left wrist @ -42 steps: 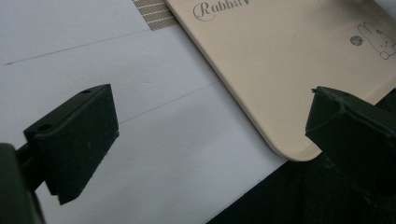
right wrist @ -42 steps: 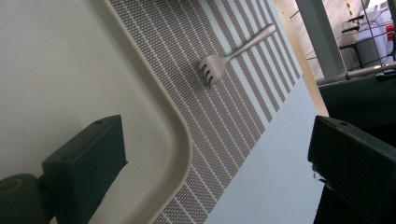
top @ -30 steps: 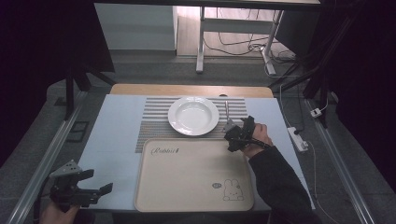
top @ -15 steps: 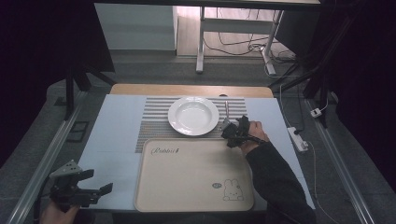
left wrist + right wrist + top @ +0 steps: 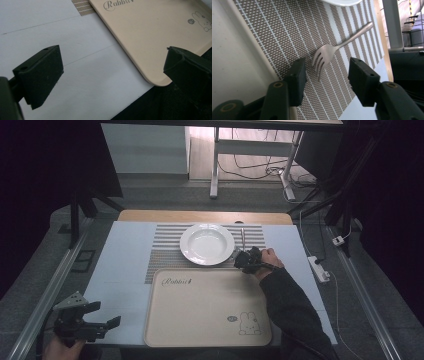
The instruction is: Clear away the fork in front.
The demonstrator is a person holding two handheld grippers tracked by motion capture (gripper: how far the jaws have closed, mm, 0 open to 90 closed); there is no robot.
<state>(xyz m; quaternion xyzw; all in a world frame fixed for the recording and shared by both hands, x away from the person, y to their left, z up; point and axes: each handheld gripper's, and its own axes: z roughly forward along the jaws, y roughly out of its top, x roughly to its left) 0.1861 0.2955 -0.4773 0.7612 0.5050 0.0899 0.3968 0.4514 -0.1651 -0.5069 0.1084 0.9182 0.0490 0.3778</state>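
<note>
I hold my right gripper (image 5: 325,75) low over the striped placemat (image 5: 287,32) with its jaws spread to either side of the fork's (image 5: 329,51) tines, since the fork lies flat just beside the white plate (image 5: 207,243) and I judge the prongs the easiest end to pinch. My left gripper (image 5: 92,325) waits agape and empty near the table's near corner, beside the beige tray (image 5: 155,37), out of the way.

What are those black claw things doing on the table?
A person holds one in each hand. The right gripper is open, its jaws on either side of the tines of a silver metal fork, not yet gripping it. The fork lies on a brown striped woven placemat beside a white round plate. The left gripper waits open over the table's near corner, by a beige plastic tray.
</note>
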